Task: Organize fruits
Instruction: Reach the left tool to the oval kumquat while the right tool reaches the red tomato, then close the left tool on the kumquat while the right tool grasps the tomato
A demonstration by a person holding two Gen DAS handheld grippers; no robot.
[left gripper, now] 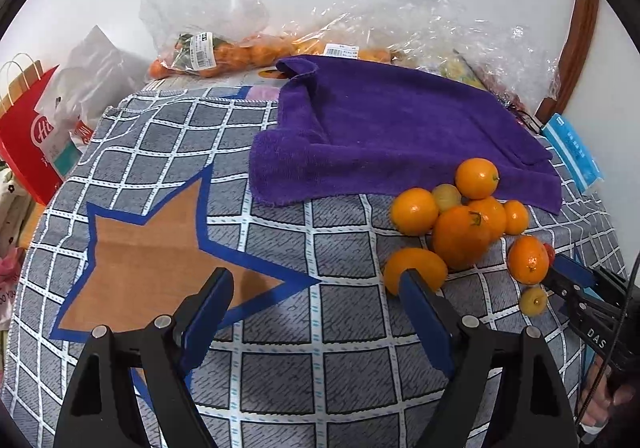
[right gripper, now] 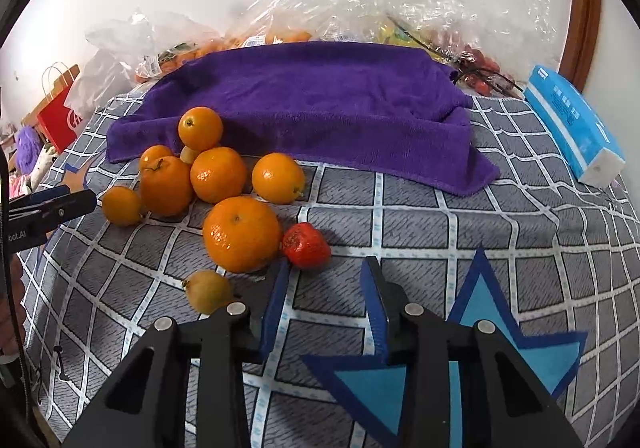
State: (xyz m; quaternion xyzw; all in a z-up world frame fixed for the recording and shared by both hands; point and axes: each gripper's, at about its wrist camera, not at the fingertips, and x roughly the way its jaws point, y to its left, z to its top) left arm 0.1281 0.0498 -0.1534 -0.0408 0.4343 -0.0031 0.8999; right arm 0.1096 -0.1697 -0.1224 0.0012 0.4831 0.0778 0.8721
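Several oranges [right gripper: 218, 174] and small yellowish fruits lie in a pile on the checked cloth, by the purple towel's [right gripper: 320, 104] front edge. The pile also shows in the left wrist view [left gripper: 462, 236]. A red strawberry [right gripper: 306, 251] lies beside the biggest orange [right gripper: 241, 234]. My right gripper [right gripper: 326, 276] is open and empty, its tips just in front of the strawberry. My left gripper [left gripper: 316, 284] is open and empty, its right finger in front of an orange [left gripper: 414, 268]. An orange star [left gripper: 160, 260] and a blue star [right gripper: 480, 352] are marked on the cloth.
Clear plastic bags of fruit [left gripper: 208, 52] lie along the back wall behind the towel. A blue tissue pack [right gripper: 572, 124] lies at the right edge. A red paper bag [left gripper: 28, 144] stands off the left side.
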